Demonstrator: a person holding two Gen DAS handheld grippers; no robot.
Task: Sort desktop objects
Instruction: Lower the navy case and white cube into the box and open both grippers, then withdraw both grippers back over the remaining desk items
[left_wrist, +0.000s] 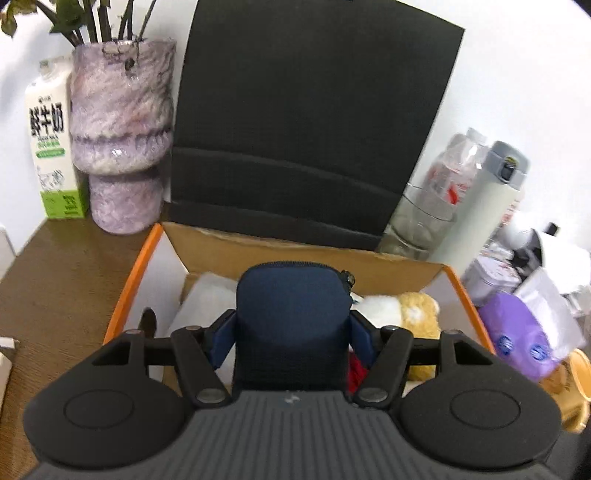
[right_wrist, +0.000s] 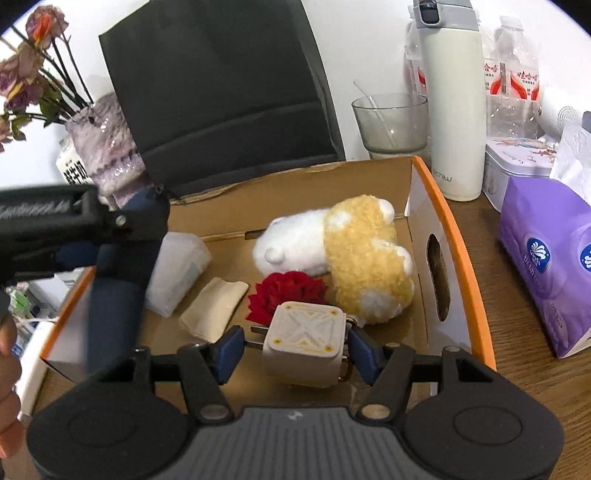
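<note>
Where wood desk (right_wrist: 524, 373) meets white wall (left_wrist: 498, 74) — clutter, open box (right_wrist: 458, 258).

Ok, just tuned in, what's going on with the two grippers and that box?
A person is sorting desk items into the cardboard box. The left gripper holds a navy pouch over the box, and the right gripper holds a beige charger above its near edge. Already inside lie a plush toy, a red flower and a tissue pack.
</note>
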